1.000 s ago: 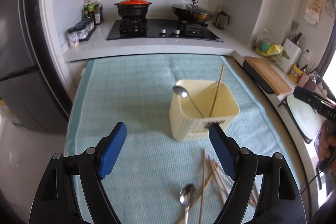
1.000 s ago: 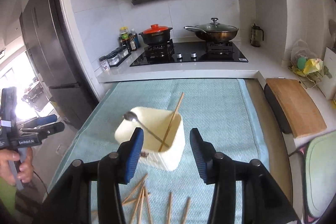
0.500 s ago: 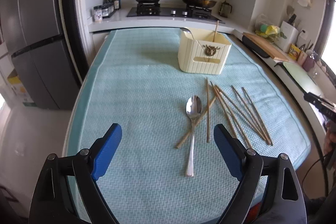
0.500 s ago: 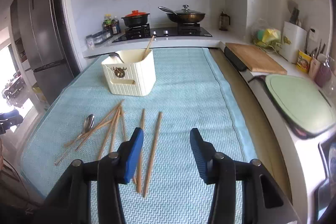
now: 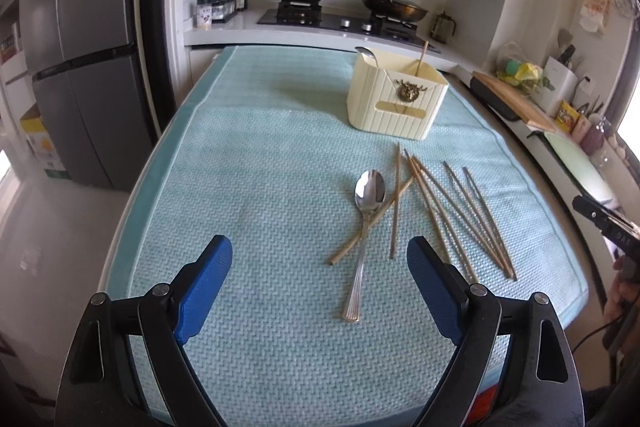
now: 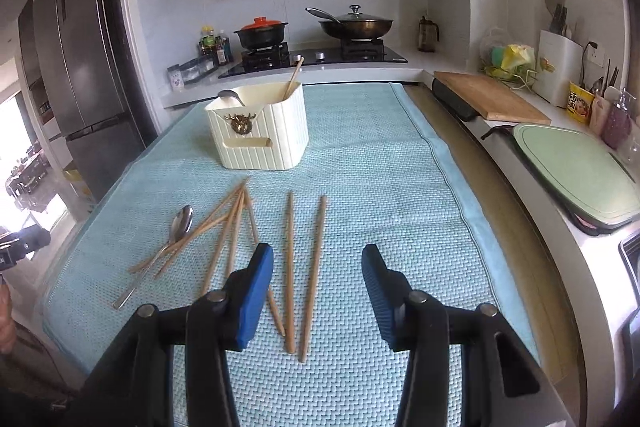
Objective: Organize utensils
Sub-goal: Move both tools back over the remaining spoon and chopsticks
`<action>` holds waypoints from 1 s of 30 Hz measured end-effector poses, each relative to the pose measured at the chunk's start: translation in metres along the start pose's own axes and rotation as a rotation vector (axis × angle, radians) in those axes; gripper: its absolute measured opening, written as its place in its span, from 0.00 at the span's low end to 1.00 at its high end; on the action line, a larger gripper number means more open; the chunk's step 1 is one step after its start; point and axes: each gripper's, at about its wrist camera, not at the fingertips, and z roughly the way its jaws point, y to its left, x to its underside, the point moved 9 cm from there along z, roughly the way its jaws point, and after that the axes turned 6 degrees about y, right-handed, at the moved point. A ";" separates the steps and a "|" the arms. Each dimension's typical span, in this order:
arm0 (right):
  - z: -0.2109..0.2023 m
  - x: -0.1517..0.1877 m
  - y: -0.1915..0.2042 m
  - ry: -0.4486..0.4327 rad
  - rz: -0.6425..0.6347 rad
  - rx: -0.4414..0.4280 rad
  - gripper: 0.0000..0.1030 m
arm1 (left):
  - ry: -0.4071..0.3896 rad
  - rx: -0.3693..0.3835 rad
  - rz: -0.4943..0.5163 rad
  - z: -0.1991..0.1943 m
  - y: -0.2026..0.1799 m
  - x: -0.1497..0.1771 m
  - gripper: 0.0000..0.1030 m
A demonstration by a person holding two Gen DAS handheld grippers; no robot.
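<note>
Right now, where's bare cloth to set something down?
Free: the blue cloth left of the spoon and holder, to the fridge-side edge; also right of the two parallel chopsticks, to the counter-side hem. Crowded: the chopstick scatter before the holder.

Your left gripper (image 5: 320,281): black angular arms, silver round screws at the joints, blue ribbed pads (image 5: 204,289). Your right gripper (image 6: 318,277): same black frame, same screws, blue textured pads (image 6: 254,297). A thin black cable (image 5: 592,333) trails near its handle.
</note>
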 end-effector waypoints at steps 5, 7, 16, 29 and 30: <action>0.006 0.009 0.011 0.022 -0.012 -0.018 0.46 | 0.016 0.000 0.019 0.016 -0.006 0.007 0.87; 0.007 0.013 0.010 0.027 -0.009 -0.013 0.46 | 0.021 -0.003 0.023 0.021 -0.008 0.009 0.87; 0.016 0.025 -0.004 0.061 0.039 0.000 0.46 | 0.085 -0.010 0.002 0.043 0.001 0.026 0.87; 0.038 0.027 -0.005 0.114 0.082 -0.054 0.45 | 0.128 0.035 0.086 0.069 -0.018 0.011 0.87; 0.039 0.027 -0.006 0.118 0.082 -0.053 0.45 | 0.130 0.032 0.098 0.071 -0.020 0.009 0.87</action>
